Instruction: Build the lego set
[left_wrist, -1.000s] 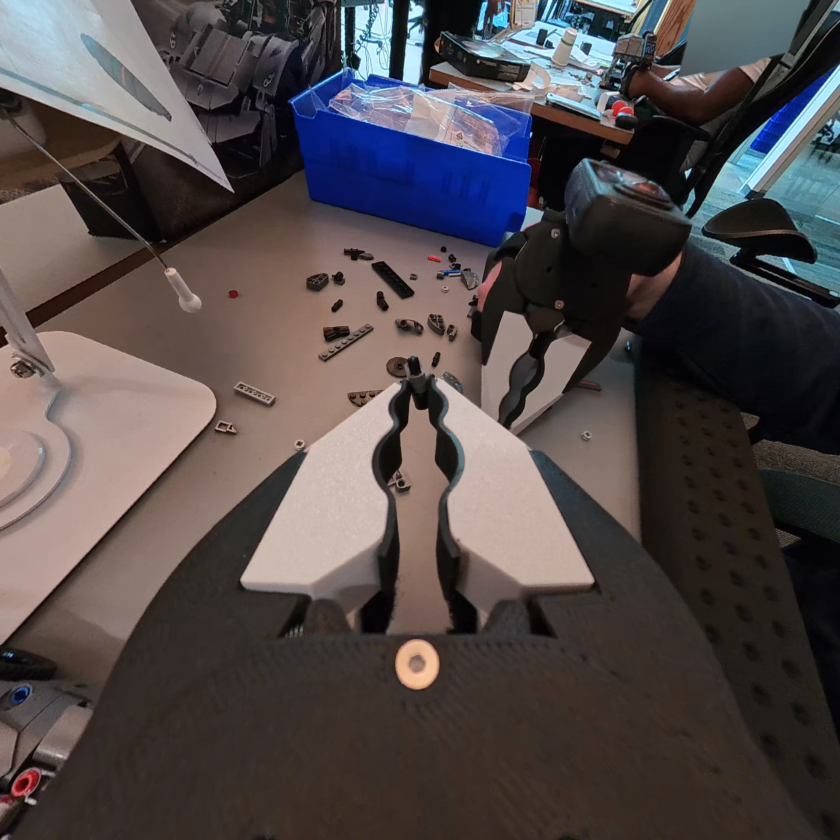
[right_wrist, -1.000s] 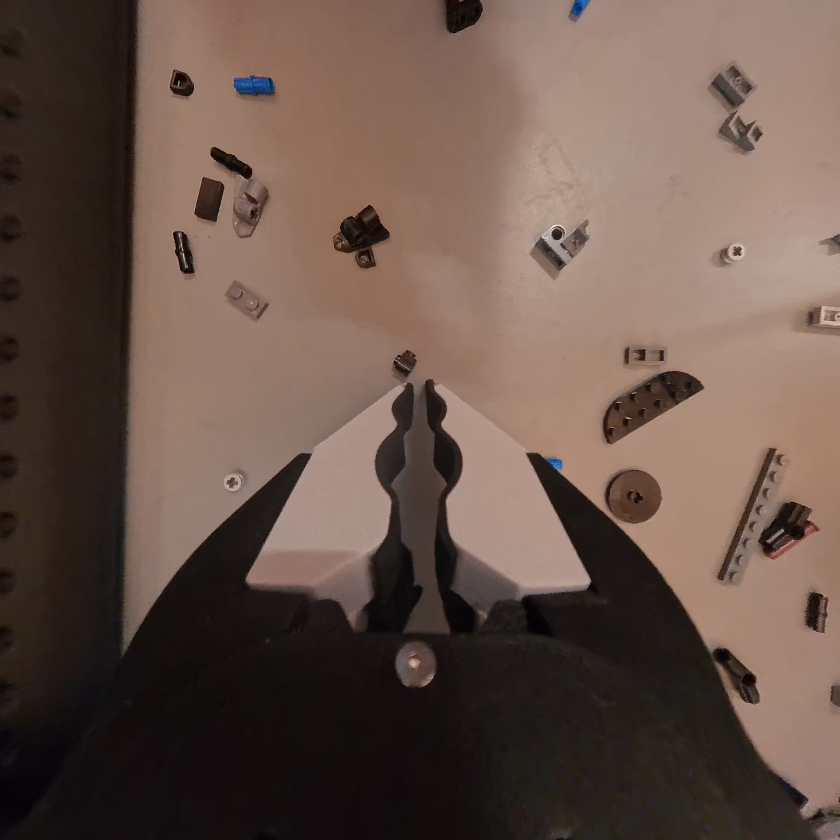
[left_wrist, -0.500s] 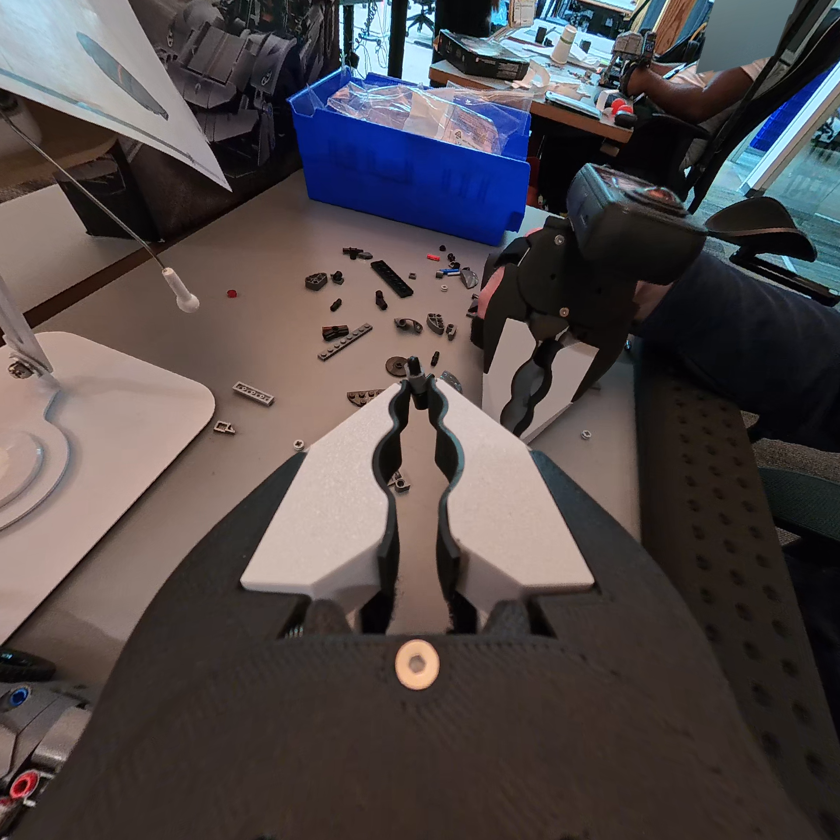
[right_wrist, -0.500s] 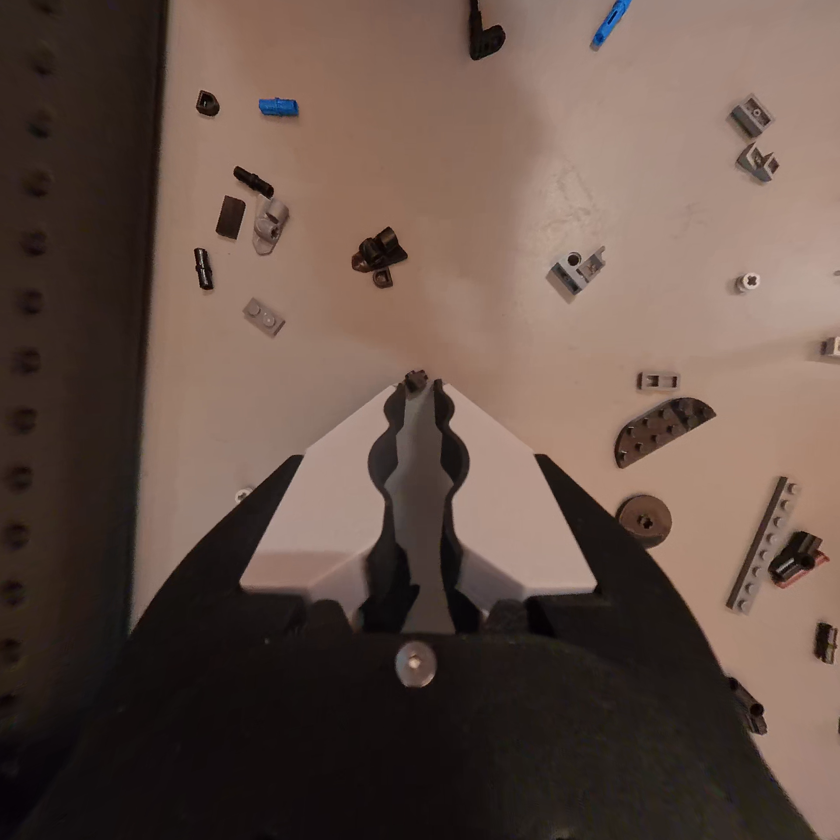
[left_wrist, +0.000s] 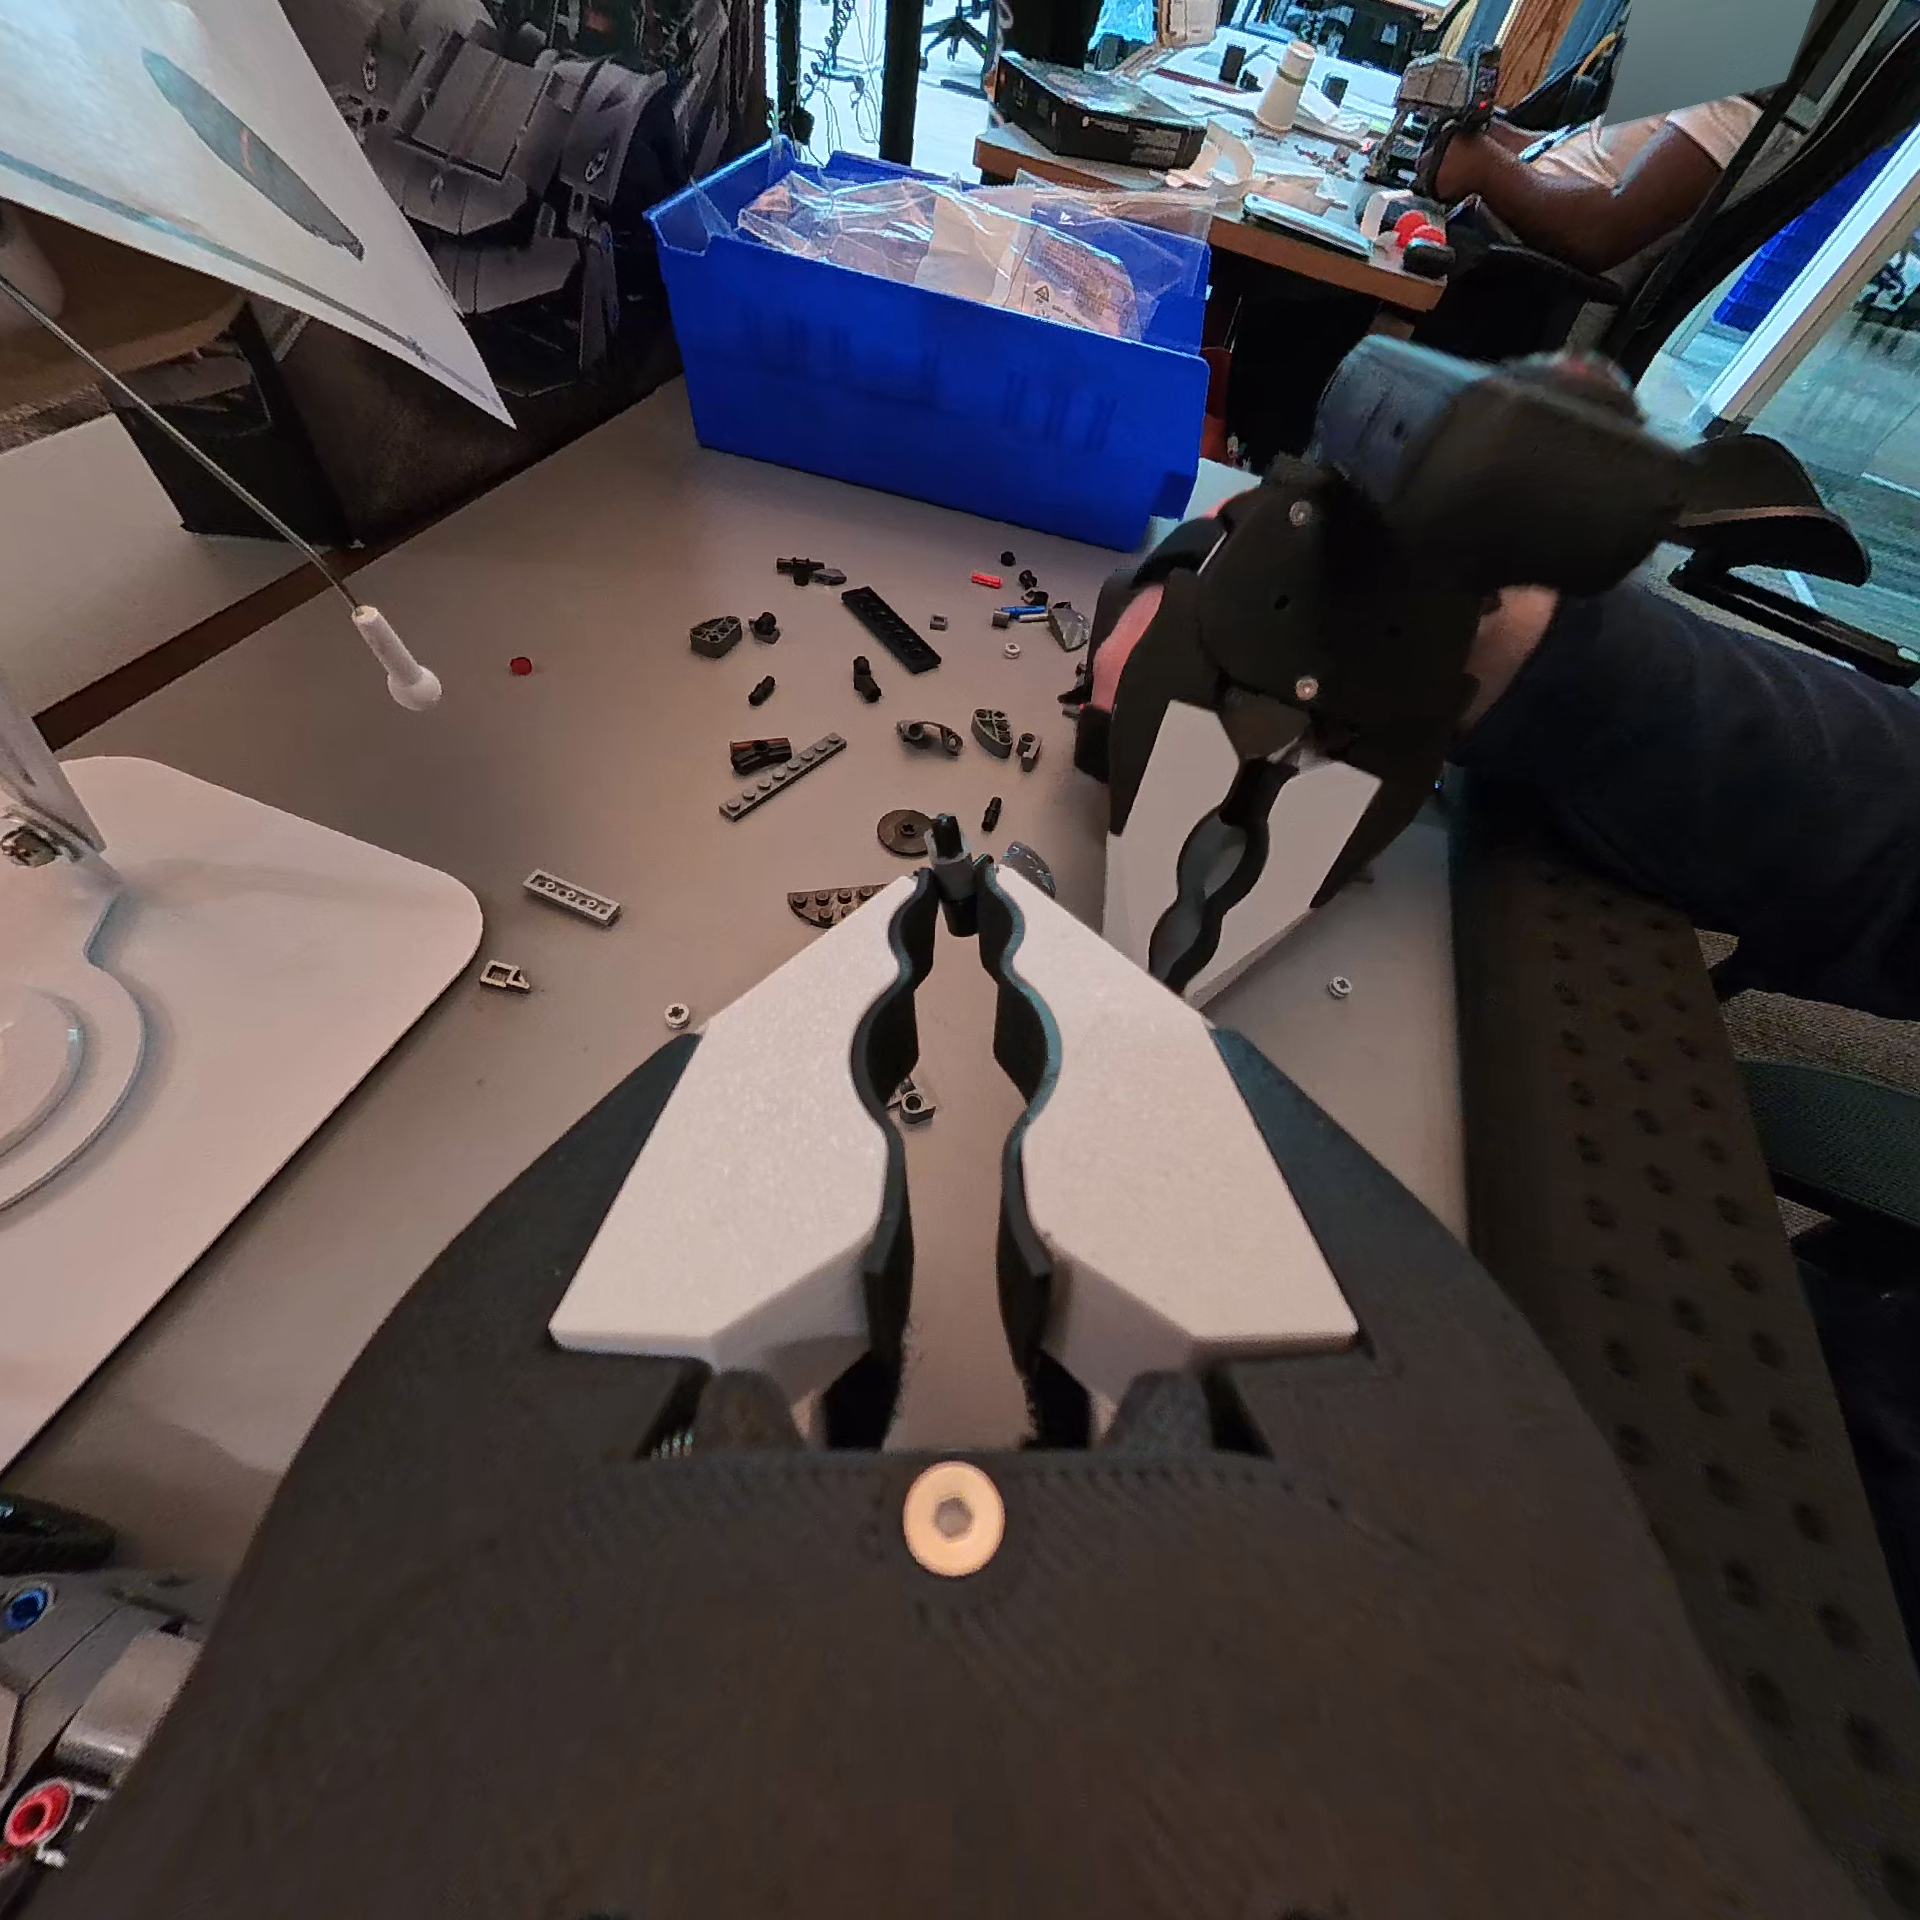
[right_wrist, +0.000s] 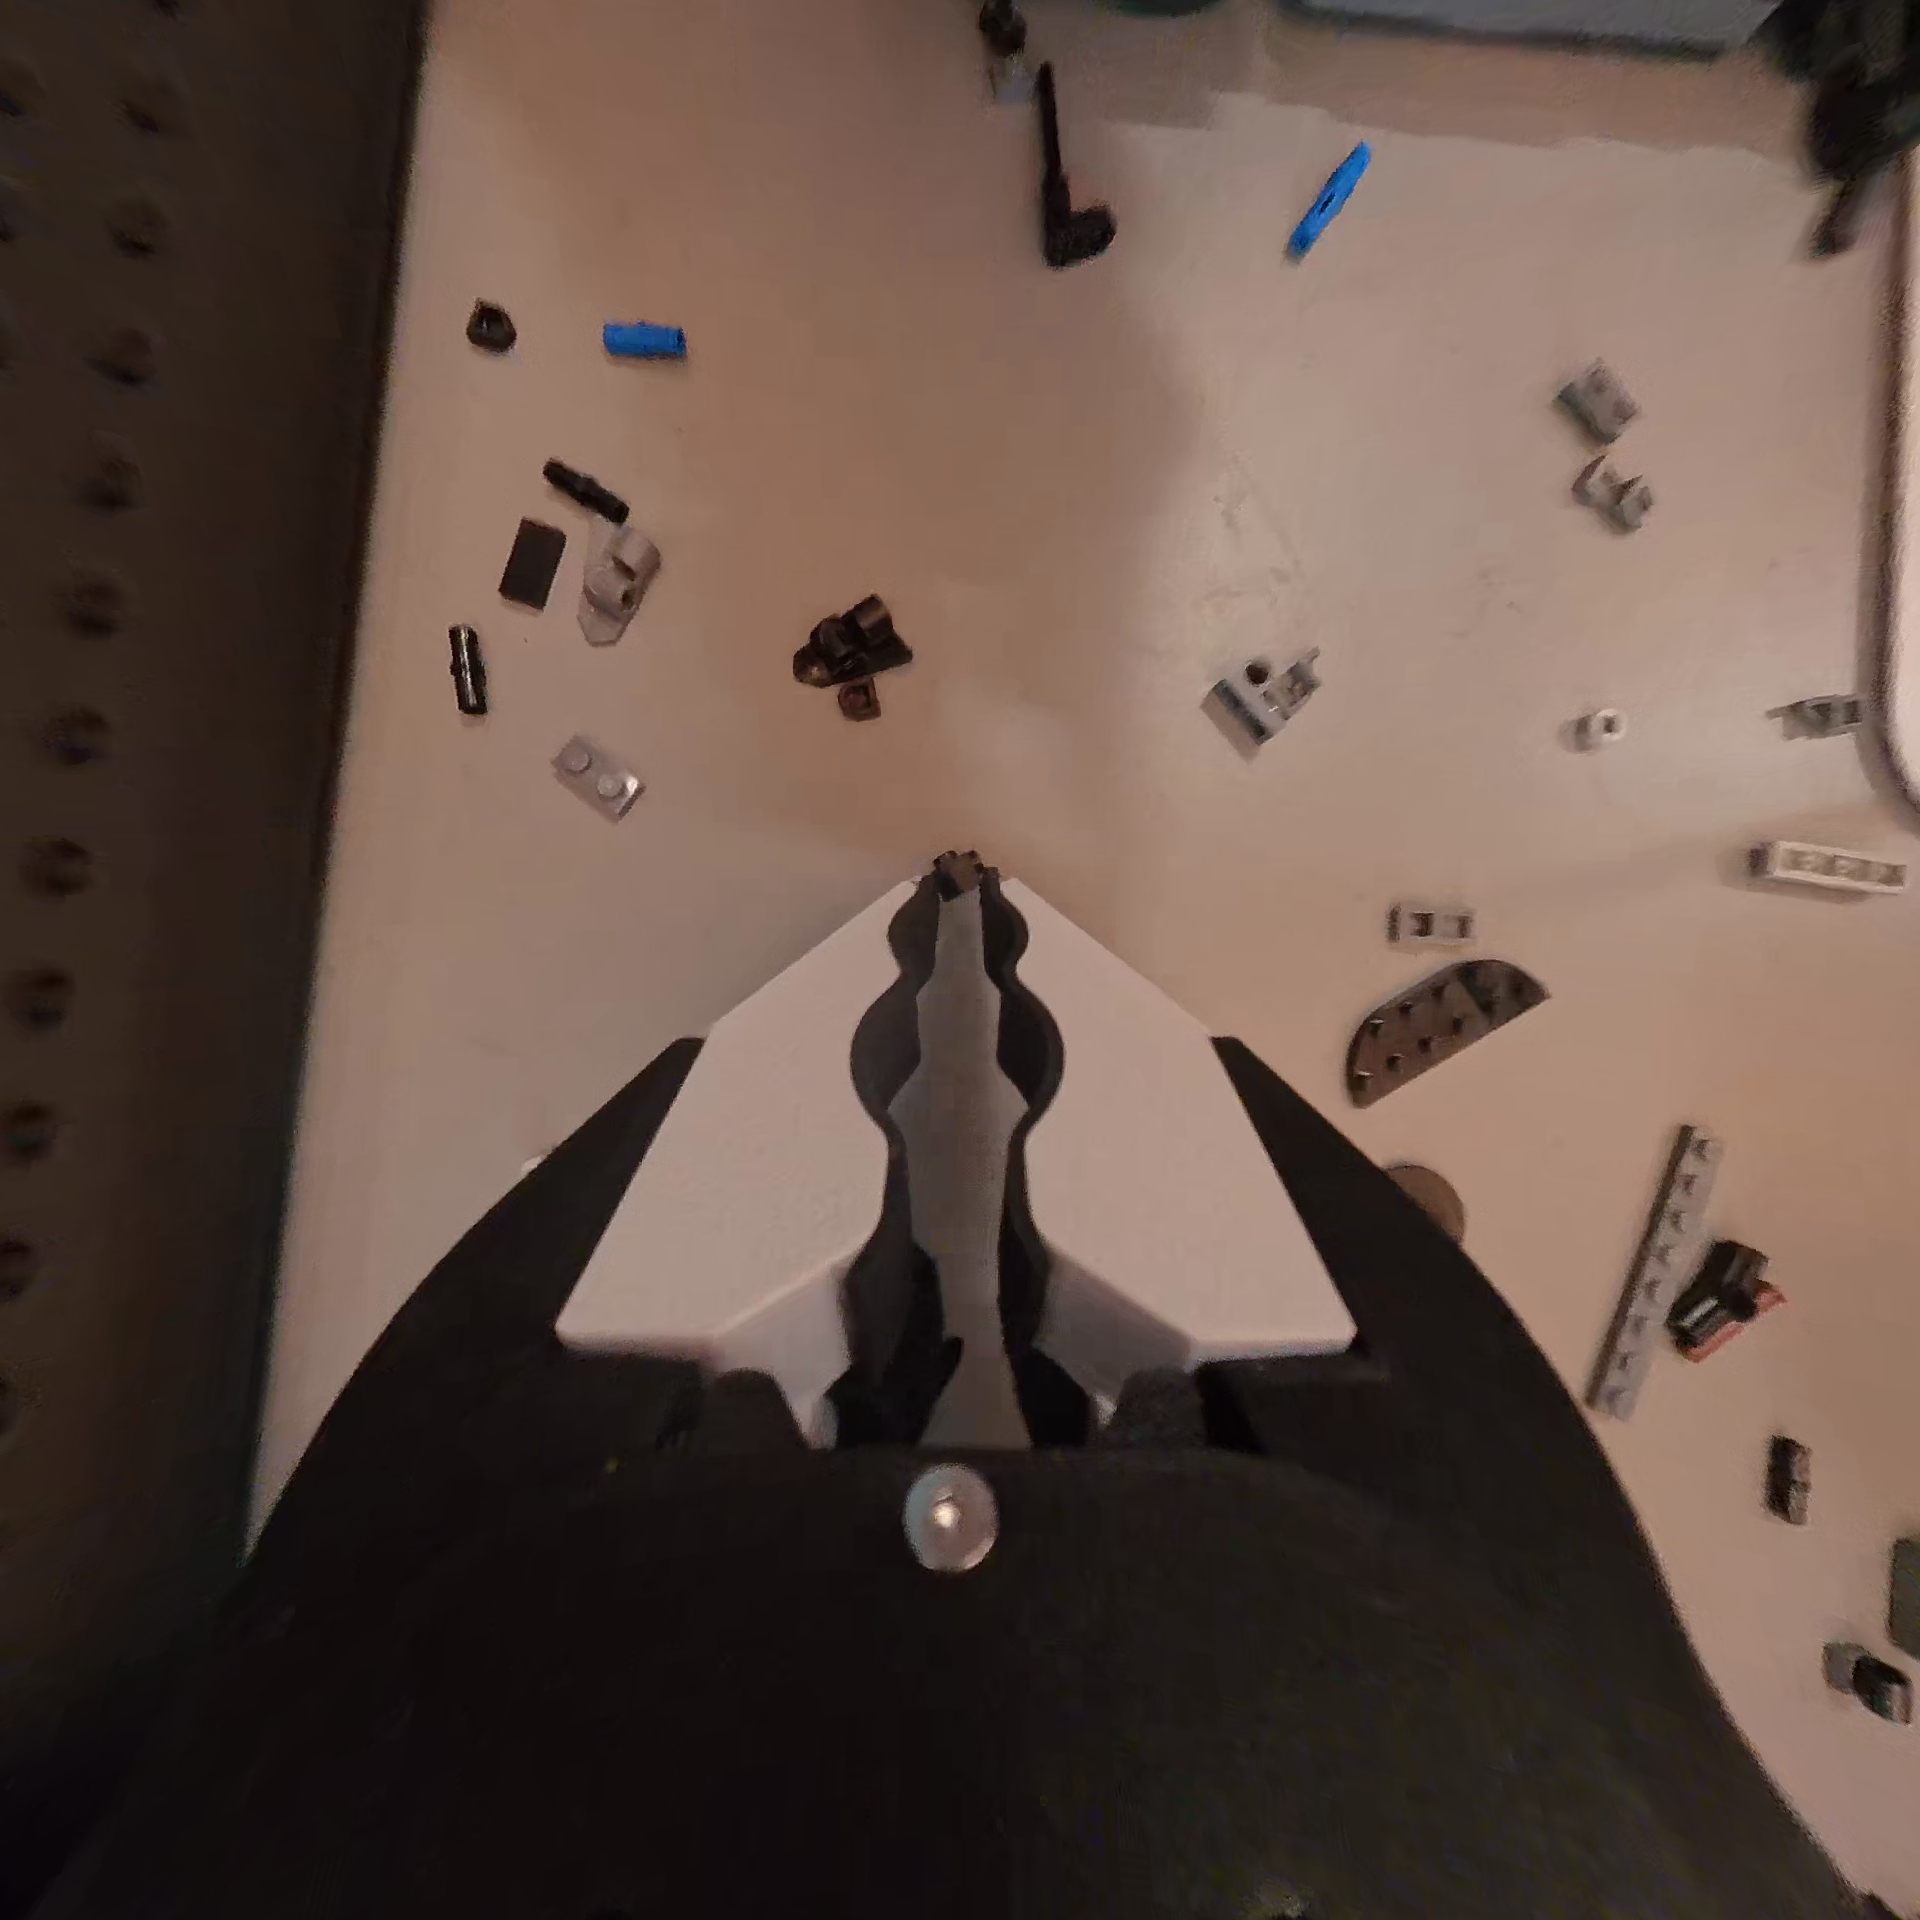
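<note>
My left gripper (left_wrist: 954, 885) is shut on a small dark grey lego piece (left_wrist: 950, 844), which sticks up from its tips above the grey table (left_wrist: 582, 582). My right gripper (right_wrist: 958, 883) is shut on a small black lego piece (right_wrist: 956, 868) at its tips, just over the table. The right gripper also shows in the left wrist view (left_wrist: 1179, 966), pointing steeply down just right of my left tips; the black piece is hidden there. Several loose lego pieces lie scattered, among them a dark half-round plate (right_wrist: 1444, 1023) and a long grey plate (right_wrist: 1652, 1268).
A blue bin (left_wrist: 935, 384) of plastic bags stands at the back. A white stand base (left_wrist: 208, 987) lies at the left, with a paper sheet (left_wrist: 208, 156) above it. A dark perforated mat (left_wrist: 1610, 1247) runs along the table's right edge. A person sits at a far desk. About 12 cm separates my left fingertips from my right. My right gripper's tips are some 10 cm from the dark half-round plate (right_wrist: 1444, 1023).
The right gripper moved onto the small black piece that lay just ahead of its tips and now grips it; its body has tilted back. The left gripper has not moved.
</note>
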